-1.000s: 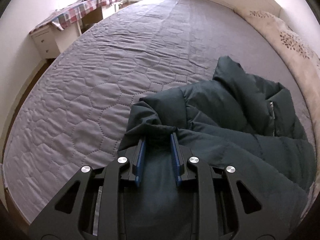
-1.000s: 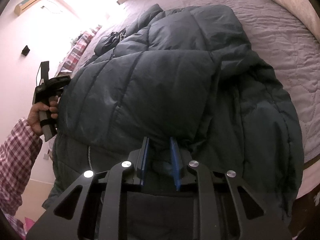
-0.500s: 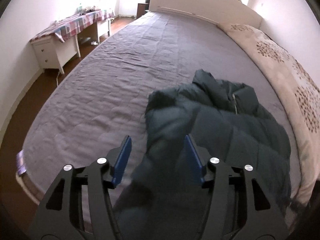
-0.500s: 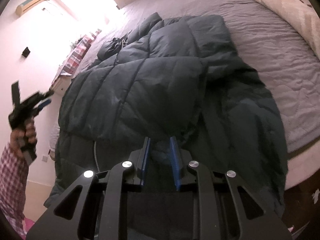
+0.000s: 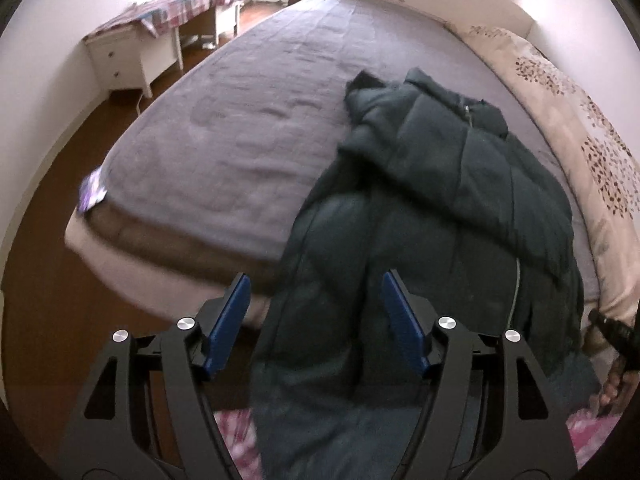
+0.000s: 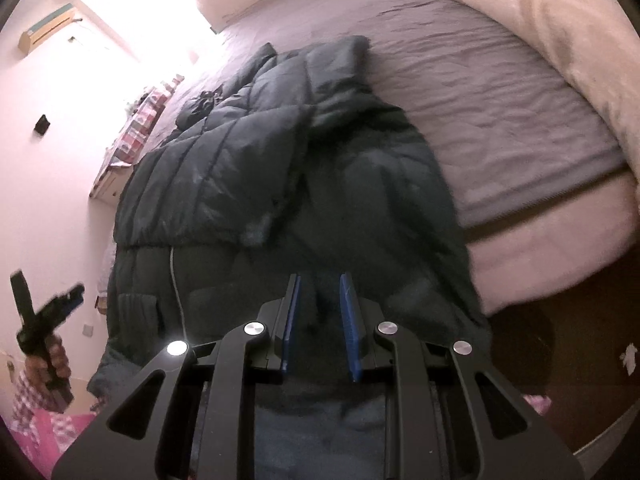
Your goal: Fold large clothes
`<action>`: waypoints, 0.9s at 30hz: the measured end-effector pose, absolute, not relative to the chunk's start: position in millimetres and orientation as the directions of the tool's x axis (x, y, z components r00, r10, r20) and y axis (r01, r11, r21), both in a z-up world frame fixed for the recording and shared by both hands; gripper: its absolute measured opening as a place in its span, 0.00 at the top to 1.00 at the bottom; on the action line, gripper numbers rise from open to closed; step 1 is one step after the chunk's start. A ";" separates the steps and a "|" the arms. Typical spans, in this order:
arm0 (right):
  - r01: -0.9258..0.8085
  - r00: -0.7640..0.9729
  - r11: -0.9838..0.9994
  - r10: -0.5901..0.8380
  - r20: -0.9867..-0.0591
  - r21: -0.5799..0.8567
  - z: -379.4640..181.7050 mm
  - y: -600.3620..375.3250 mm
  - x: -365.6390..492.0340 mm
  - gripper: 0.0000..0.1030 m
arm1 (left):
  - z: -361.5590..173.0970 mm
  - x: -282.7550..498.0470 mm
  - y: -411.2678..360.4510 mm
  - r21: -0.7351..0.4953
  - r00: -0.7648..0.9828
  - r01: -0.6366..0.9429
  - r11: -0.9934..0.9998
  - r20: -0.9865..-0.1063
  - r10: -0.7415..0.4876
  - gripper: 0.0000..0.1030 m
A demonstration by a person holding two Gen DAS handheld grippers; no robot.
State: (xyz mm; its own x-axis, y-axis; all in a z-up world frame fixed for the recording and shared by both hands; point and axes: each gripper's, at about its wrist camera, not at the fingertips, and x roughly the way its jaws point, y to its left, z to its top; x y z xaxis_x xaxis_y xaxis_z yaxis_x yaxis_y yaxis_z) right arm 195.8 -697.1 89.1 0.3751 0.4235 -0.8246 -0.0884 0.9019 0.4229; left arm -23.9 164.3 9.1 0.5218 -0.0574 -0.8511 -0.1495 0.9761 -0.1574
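You get daylight flooding from a blown-out window [image 6: 132,12] beyond the bed's [image 5: 248,120] far end, motion smear along its near edge, and heavy fisheye bending with dark corners.

There is one dark green padded jacket [image 5: 460,216], and it lies on one bed [image 5: 248,128] with a grey quilted cover, reaching over the near edge of the bed. One cream blanket [image 5: 592,152] with brown leaf print runs along the far side edge of the bed. There are two grippers: the left gripper [image 5: 316,320] and the right gripper [image 6: 320,320], each with two blue pads. One white drawer unit [image 5: 132,60] stands by the wall, under one checked cloth [image 5: 180,8]. One air conditioner [image 6: 48,28] hangs on the wall.
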 end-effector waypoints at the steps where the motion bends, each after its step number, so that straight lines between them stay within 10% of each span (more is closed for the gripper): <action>1: -0.085 0.378 0.902 0.421 -0.825 0.422 90.3 -701.9 191.6 0.78 | 6.3 -34.8 167.2 -0.162 0.515 -0.152 0.975 -0.855 -0.062 0.34; 27: -0.153 0.315 0.883 0.470 -0.825 0.445 84.9 -679.1 176.2 0.78 | -23.1 -124.7 149.8 -0.348 0.416 -0.087 0.934 -0.864 -0.283 0.35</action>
State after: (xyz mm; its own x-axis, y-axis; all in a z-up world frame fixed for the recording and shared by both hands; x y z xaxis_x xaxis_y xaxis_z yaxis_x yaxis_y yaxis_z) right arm 176.2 -679.1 84.9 0.3152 0.4699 -0.8246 -0.1529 0.8826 0.4445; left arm -124.7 149.8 -23.1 0.4155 -0.2831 -0.8644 -0.0874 0.9335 -0.3477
